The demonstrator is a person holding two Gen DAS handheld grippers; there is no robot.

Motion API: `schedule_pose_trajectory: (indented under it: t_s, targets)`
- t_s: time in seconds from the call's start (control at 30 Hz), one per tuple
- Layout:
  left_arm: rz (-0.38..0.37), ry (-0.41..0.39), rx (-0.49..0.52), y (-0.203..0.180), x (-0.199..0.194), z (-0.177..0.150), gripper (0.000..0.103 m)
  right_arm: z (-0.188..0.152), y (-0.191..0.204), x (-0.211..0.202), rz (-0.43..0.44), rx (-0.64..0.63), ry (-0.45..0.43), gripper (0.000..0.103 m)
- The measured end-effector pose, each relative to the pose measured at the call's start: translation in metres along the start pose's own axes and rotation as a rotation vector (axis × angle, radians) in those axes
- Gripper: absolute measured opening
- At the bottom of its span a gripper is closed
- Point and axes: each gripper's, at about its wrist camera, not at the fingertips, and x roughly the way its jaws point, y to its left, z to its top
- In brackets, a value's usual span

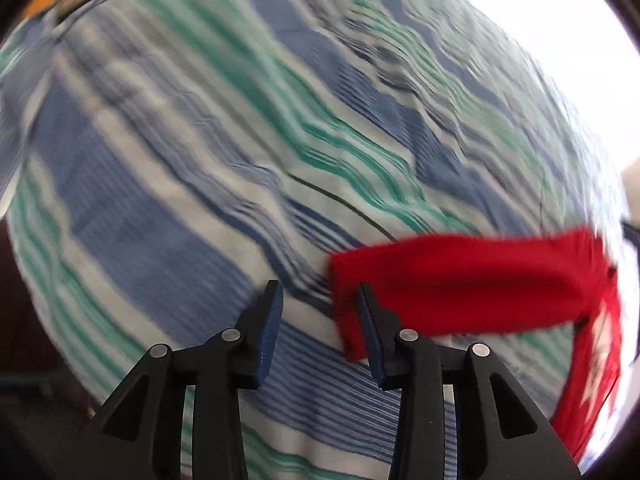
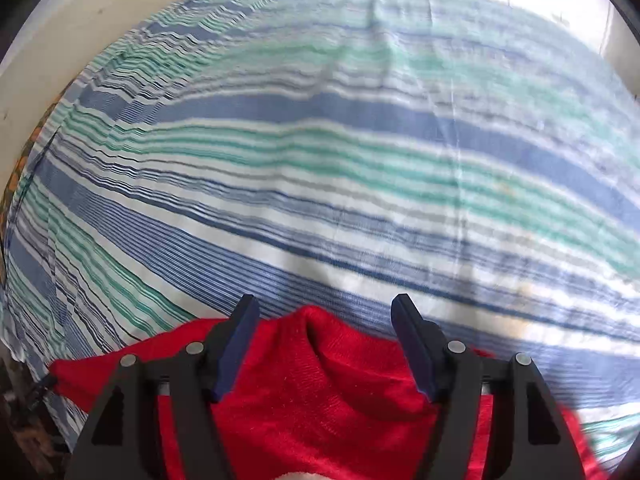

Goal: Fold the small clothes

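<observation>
A red knitted garment [image 2: 320,392] is seen on the striped sheet [image 2: 320,184], with the left gripper [image 1: 318,308] and right gripper [image 2: 324,320] both released, nothing clamped.

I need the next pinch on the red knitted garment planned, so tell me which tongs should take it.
Right, probably. The right tongs stand open with a raised fold of the red knitted garment between the pads; the left tongs are open at its edge.
</observation>
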Motion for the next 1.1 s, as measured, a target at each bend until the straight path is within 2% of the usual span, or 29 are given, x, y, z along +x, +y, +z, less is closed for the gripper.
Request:
schedule_pose_trajectory:
  t_s: [0.07, 0.13, 0.17, 0.23, 0.3, 0.37, 0.43, 0.47, 0.5, 0.53, 0.57, 0.6, 0.7, 0.8, 0.87, 0.93, 0.97, 1.03, 1.07, 1.1]
  targets:
    - [0.001, -0.065, -0.044, 0.003, -0.015, -0.002, 0.040, -0.003, 0.011, -0.024, 0.049, -0.051, -0.028, 0.068]
    - [-0.037, -0.115, -0.014, -0.008, -0.027, -0.004, 0.043, -0.021, 0.029, -0.044, 0.164, -0.081, -0.020, 0.068]
    - [-0.078, -0.131, 0.032, -0.021, -0.029, -0.005, 0.045, -0.034, 0.036, -0.049, 0.214, -0.092, 0.004, 0.068]
    - [-0.101, -0.121, 0.086, -0.041, -0.021, -0.003, 0.050, -0.067, 0.061, -0.048, 0.292, -0.106, 0.055, 0.068]
    - [-0.085, -0.071, 0.123, -0.058, 0.002, 0.001, 0.054, -0.112, 0.082, -0.035, 0.350, -0.087, 0.107, 0.068]
    - [-0.022, -0.019, 0.089, -0.056, 0.027, 0.004, 0.051, -0.160, 0.113, -0.006, 0.412, -0.050, 0.198, 0.068]
    - [0.002, -0.010, 0.034, -0.042, 0.034, 0.008, 0.043, -0.205, 0.160, 0.013, 0.477, -0.059, 0.267, 0.070]
    - [-0.006, -0.016, 0.006, -0.036, 0.030, 0.010, 0.042, -0.221, 0.187, 0.009, 0.426, -0.121, 0.231, 0.077]
    - [-0.003, -0.025, -0.011, -0.032, 0.023, 0.010, 0.044, -0.231, 0.210, 0.000, 0.471, -0.177, 0.198, 0.077]
    - [0.010, -0.038, -0.011, -0.030, 0.015, 0.010, 0.047, -0.242, 0.228, -0.012, 0.623, -0.192, 0.231, 0.075]
    - [0.023, -0.057, 0.000, -0.031, 0.005, 0.008, 0.051, -0.250, 0.242, -0.022, 0.731, -0.189, 0.268, 0.072]
    - [0.027, -0.082, 0.021, -0.033, -0.009, 0.004, 0.053, -0.256, 0.251, -0.040, 0.749, -0.216, 0.256, 0.072]
    - [-0.007, -0.116, 0.063, -0.048, -0.035, -0.011, 0.058, -0.273, 0.250, -0.096, 0.702, -0.365, 0.149, 0.074]
    - [-0.092, -0.141, 0.162, -0.085, -0.068, -0.044, 0.064, -0.297, 0.208, -0.135, 0.655, -0.346, 0.169, 0.074]
    - [-0.178, -0.142, 0.268, -0.128, -0.087, -0.077, 0.066, -0.316, 0.165, -0.159, 0.532, -0.325, 0.185, 0.074]
    - [-0.278, -0.117, 0.386, -0.179, -0.094, -0.109, 0.067, -0.337, 0.118, -0.179, 0.338, -0.310, 0.160, 0.074]
    - [-0.294, -0.092, 0.444, -0.202, -0.094, -0.125, 0.067, -0.346, 0.091, -0.188, 0.238, -0.275, 0.149, 0.074]
    - [-0.272, -0.043, 0.541, -0.236, -0.095, -0.158, 0.067, -0.363, 0.031, -0.196, 0.076, -0.142, 0.169, 0.074]
    - [-0.274, -0.008, 0.551, -0.244, -0.095, -0.177, 0.067, -0.371, 0.006, -0.199, 0.026, -0.067, 0.184, 0.074]
    - [-0.297, 0.028, 0.534, -0.245, -0.094, -0.188, 0.067, -0.379, -0.019, -0.204, 0.018, 0.010, 0.193, 0.074]
